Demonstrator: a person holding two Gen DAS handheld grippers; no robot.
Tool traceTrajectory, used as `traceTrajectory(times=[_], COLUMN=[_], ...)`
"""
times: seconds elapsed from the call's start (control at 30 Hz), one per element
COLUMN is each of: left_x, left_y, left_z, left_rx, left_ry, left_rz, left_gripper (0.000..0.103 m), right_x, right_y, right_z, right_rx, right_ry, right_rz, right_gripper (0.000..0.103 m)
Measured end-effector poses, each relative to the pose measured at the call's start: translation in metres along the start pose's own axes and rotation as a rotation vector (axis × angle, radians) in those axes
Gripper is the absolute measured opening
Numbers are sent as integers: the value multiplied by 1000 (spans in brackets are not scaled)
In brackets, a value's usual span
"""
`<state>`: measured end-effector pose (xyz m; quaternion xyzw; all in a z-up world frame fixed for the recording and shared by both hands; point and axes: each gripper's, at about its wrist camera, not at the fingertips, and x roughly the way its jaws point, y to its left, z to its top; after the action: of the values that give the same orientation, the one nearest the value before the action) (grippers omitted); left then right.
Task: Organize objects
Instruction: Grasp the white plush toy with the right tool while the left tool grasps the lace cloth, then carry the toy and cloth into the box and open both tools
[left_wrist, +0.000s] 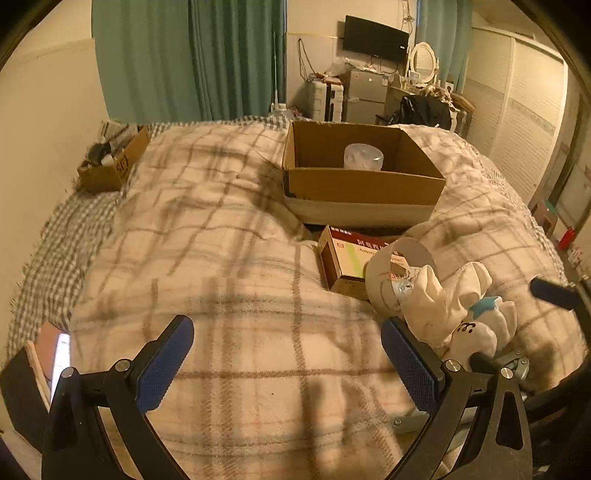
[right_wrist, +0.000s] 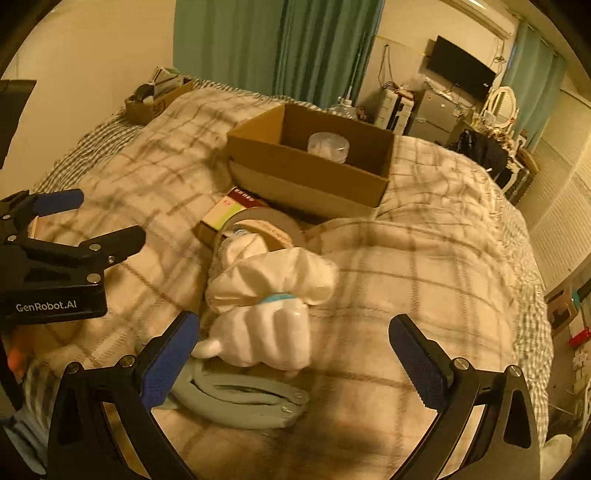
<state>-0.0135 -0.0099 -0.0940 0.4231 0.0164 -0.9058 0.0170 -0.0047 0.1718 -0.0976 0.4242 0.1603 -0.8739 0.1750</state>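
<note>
An open cardboard box sits on the plaid bed blanket with a clear plastic container inside. In front of it lie a red-and-white medicine box, a tape roll, a white plush toy and a grey folded hanger-like tool. My left gripper is open and empty over bare blanket, left of the toy. My right gripper is open, with the plush toy and grey tool between its fingers, untouched.
A smaller cardboard box of clutter sits at the bed's far left corner. A lit phone lies at the left edge. Green curtains, a fridge, a TV and a dresser stand beyond the bed.
</note>
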Motion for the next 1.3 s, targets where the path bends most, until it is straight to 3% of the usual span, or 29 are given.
traceTrajectory(times=[0.2, 0.27, 0.33, 0.37, 0.47, 0.77, 1.03, 1.13, 1.23, 1.3], left_x=[4, 5, 4, 3, 0, 1, 26, 42, 52, 51], left_y=[6, 6, 5, 5, -1, -45, -102, -112, -121, -120], left_z=[-2, -2, -2, -2, 0, 11, 18, 17, 14, 13], left_rx=[-25, -27, -26, -24, -10, 67, 164, 176, 210, 207], left_ry=[13, 15, 13, 8, -2, -2, 48, 86, 96, 87], left_rz=[2, 2, 2, 2, 0, -65, -180, -196, -161, -150], left_gripper=[103, 103, 103, 103, 103, 103, 103, 91, 81, 66], right_x=[16, 22, 24, 21, 6, -34, -33, -30, -28, -26], right_y=[16, 17, 19, 18, 11, -45, -86, -96, -105, -108], right_z=[-2, -4, -5, -5, -2, 9, 5, 0, -2, -4], right_rx=[-53, -61, -68, -68, -56, 26, 106, 126, 147, 157], right_ry=[47, 69, 75, 61, 26, -93, -93, -90, -88, -87], right_rz=[49, 39, 39, 36, 35, -118, -145, -131, -125, -122], right_gripper=[98, 79, 77, 68, 68, 68, 68, 68, 68, 68])
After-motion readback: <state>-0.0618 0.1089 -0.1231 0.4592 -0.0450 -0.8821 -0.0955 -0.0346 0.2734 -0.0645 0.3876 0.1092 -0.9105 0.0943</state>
